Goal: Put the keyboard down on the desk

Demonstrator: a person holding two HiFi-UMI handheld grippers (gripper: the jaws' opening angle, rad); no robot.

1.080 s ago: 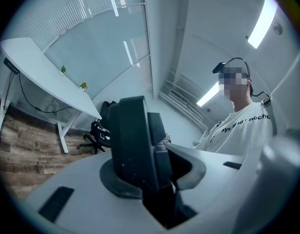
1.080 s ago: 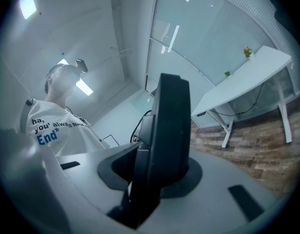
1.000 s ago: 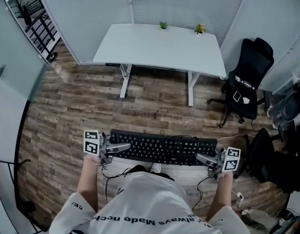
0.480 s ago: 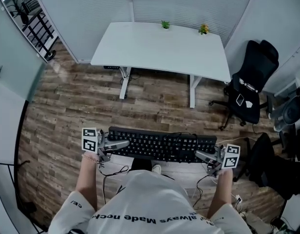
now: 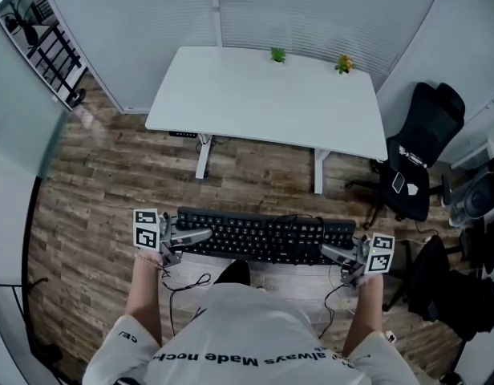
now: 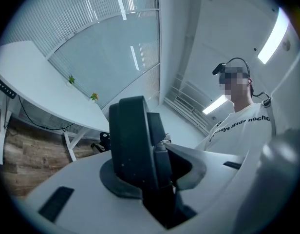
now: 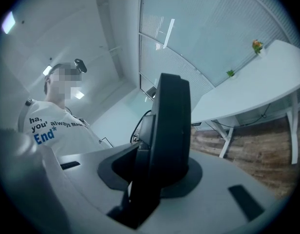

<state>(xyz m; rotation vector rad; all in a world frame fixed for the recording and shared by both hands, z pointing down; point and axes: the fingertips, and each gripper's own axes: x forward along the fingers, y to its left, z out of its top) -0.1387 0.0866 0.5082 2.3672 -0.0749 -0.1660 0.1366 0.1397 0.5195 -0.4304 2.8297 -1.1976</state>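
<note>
A black keyboard [image 5: 263, 237] hangs level in front of the person, above the wooden floor, held by both ends. My left gripper [image 5: 185, 241] is shut on its left end; in the left gripper view the keyboard [image 6: 135, 150] shows edge-on between the jaws. My right gripper [image 5: 337, 257] is shut on its right end, and the right gripper view has the keyboard [image 7: 167, 130] edge-on too. The white desk [image 5: 263, 103] stands ahead, a stretch of floor away, and shows in both gripper views as desk [image 6: 38, 94] and desk [image 7: 247, 91]. The keyboard's cable [image 5: 187, 283] dangles below.
Two small potted plants [image 5: 277, 54] [image 5: 343, 63] sit at the desk's far edge. A black office chair [image 5: 419, 163] stands right of the desk. A black rack [image 5: 46, 46] is at the far left. Bags and cables lie at the lower right [image 5: 463, 295].
The desk has come nearer and sits lower in the head view as the person walks toward it. Both grippers keep the same hold on the keyboard.
</note>
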